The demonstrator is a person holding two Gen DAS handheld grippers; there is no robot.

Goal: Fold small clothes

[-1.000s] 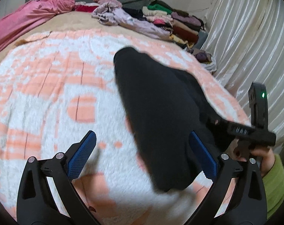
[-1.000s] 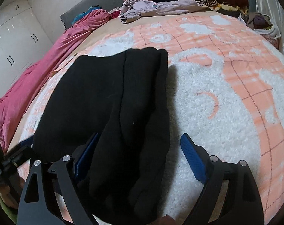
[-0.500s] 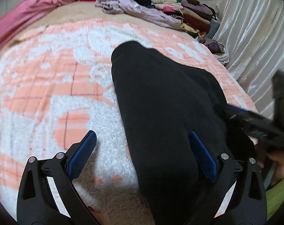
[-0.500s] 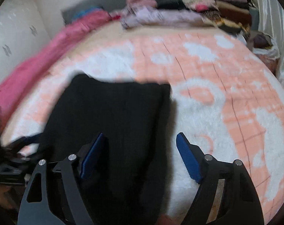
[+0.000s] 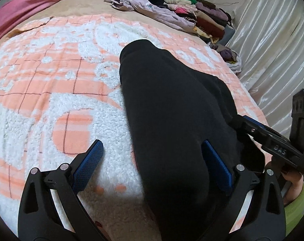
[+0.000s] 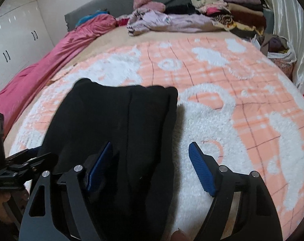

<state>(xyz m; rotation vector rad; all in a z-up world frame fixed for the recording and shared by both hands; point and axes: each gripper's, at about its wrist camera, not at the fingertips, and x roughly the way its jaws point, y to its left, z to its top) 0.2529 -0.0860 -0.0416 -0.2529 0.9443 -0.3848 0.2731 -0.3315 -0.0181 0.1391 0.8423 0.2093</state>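
The black garment lies folded lengthwise on the orange-and-white blanket that covers the bed.

Left gripper: jaws wide apart, gripping nothing. The garment's near end runs between them, toward the right-hand finger; its blue pad sits at or against the cloth edge, contact unclear. The left-hand pad hangs over bare blanket, well clear of the cloth.

Right gripper: jaws also spread wide, nothing clamped. The garment's near end passes between them, filling the left half of the gap. The left-hand pad sits over the dark cloth; the right-hand pad stands over white blanket, apart from the garment edge.

Each gripper shows at the edge of the other's view, beside the garment, with part of a hand and a green sleeve behind the right one.

Beyond the jaws, at the far end of the bed: a lilac garment, a stack of folded clothes, and a pink quilt along the left side.
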